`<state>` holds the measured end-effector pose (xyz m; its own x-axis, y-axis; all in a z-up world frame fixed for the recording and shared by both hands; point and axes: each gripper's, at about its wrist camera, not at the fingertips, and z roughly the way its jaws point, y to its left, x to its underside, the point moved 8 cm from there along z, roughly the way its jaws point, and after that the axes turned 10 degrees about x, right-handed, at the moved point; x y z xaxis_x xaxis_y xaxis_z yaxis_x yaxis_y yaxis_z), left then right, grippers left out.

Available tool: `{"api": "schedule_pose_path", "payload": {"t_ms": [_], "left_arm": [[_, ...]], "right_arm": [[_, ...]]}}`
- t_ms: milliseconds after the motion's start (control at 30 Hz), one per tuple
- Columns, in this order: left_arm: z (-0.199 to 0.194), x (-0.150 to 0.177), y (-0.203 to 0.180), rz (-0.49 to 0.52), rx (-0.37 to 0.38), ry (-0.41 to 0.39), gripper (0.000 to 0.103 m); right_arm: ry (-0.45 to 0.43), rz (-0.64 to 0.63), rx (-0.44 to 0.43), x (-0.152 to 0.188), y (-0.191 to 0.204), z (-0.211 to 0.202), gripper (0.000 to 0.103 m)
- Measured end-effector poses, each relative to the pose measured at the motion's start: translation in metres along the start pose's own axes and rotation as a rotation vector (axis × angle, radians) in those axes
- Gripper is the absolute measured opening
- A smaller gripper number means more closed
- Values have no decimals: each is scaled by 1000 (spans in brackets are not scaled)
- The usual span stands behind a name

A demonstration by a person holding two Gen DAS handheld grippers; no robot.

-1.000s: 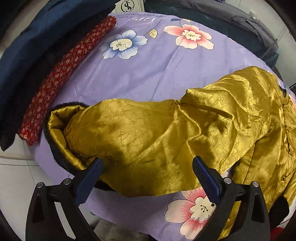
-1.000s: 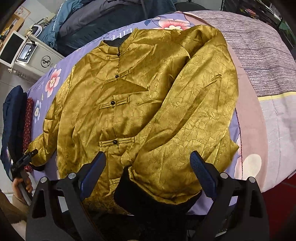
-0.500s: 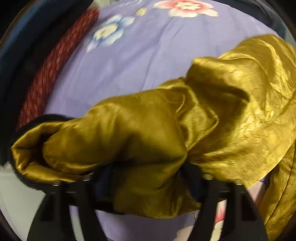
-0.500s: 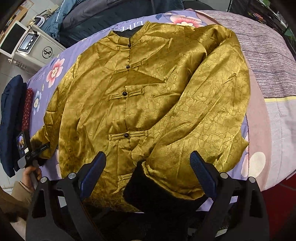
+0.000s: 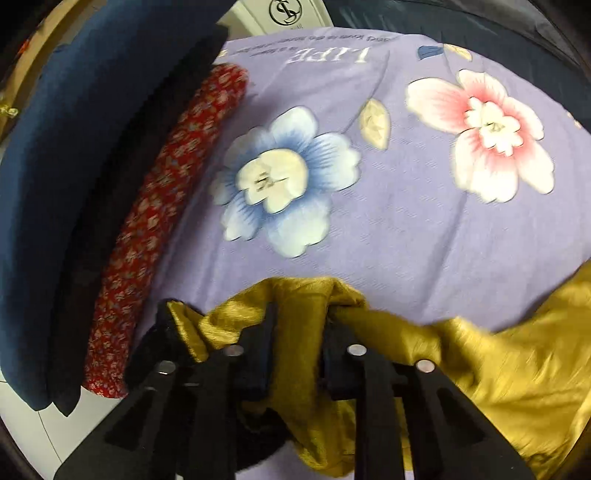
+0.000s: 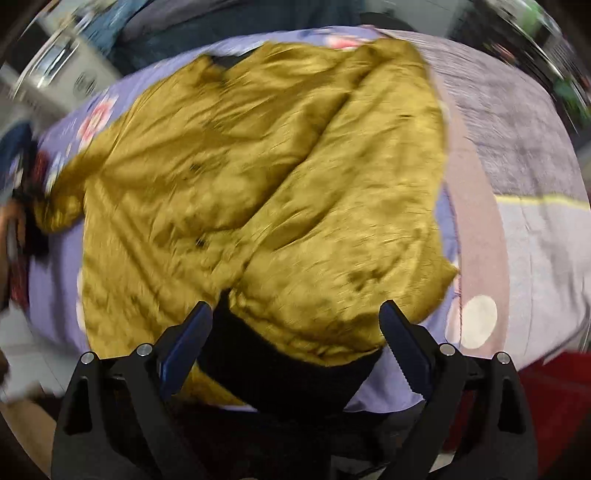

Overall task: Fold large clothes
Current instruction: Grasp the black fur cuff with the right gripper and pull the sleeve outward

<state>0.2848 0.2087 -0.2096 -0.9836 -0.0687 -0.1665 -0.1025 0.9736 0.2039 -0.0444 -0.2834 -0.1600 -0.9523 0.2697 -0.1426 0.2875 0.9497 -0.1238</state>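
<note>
A gold satin jacket (image 6: 258, 192) with black lining lies spread on the purple floral sheet (image 5: 406, 229). My left gripper (image 5: 295, 332) is shut on the jacket's sleeve cuff (image 5: 295, 306), with gold cloth bunched between the fingers and the black cuff trim (image 5: 166, 332) to its left. My right gripper (image 6: 295, 325) is open over the other sleeve's black cuff (image 6: 288, 369), one finger on each side of it. The right wrist view is motion-blurred.
Folded dark blue cloth (image 5: 74, 166) and a red patterned roll (image 5: 166, 206) lie along the left edge of the sheet. A white appliance (image 5: 284, 14) stands behind. A grey and mauve blanket (image 6: 517, 166) covers the bed to the right.
My left gripper closed on the sleeve cuff and lifted it, tilting towards the sheet. My right gripper moved in closer over the other cuff and stayed open.
</note>
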Motion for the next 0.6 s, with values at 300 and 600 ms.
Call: {"api": "schedule_pose_path", "payload": {"t_ms": [300, 600], "left_arm": [[-64, 50, -81, 116, 192, -147, 91], [-91, 94, -127, 238, 249, -145, 91]], "right_arm": [[116, -327, 159, 49, 43, 48, 77], [124, -424, 206, 52, 41, 84, 36]]}}
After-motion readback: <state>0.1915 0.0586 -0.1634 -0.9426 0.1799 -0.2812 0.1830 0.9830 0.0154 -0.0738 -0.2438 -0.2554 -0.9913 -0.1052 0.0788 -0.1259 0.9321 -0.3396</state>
